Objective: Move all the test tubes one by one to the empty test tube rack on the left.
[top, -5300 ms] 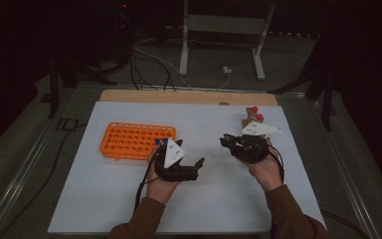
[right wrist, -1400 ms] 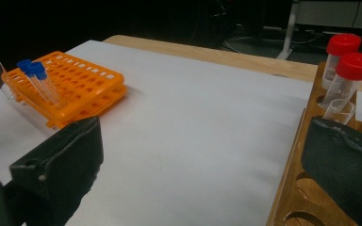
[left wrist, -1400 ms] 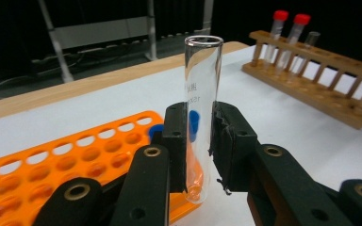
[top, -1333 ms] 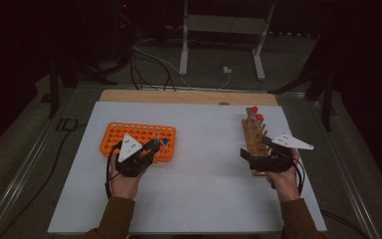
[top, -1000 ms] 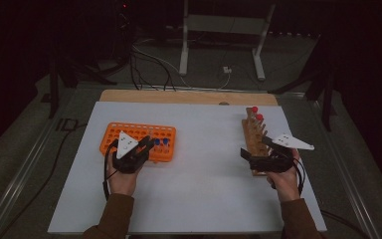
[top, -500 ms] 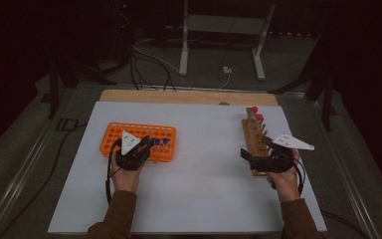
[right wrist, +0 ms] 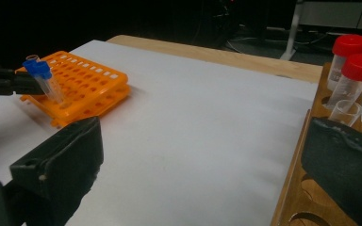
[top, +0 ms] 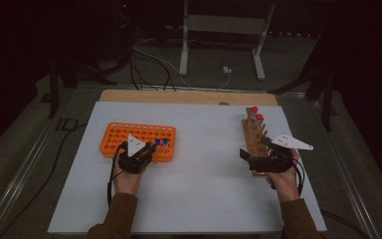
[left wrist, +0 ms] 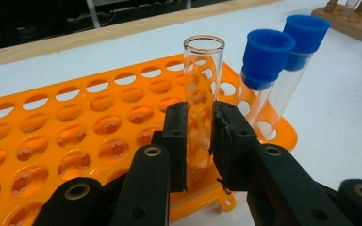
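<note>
In the left gripper view, the left gripper had its two black jaws closed on a clear, uncapped glass test tube at centre frame, held upright over the near edge of the orange plastic rack pierced with rows of round holes. Just right of it, two clear tubes with blue caps stood in the rack.

In the right gripper view, the right gripper was spread wide and held nothing, near a wooden rack at the right edge carrying two red-capped tubes and one open tube.

Seemingly, tubes were being moved between racks: two sat in the orange rack, a third was not clearly seated, and three remained in the wooden one.
</note>
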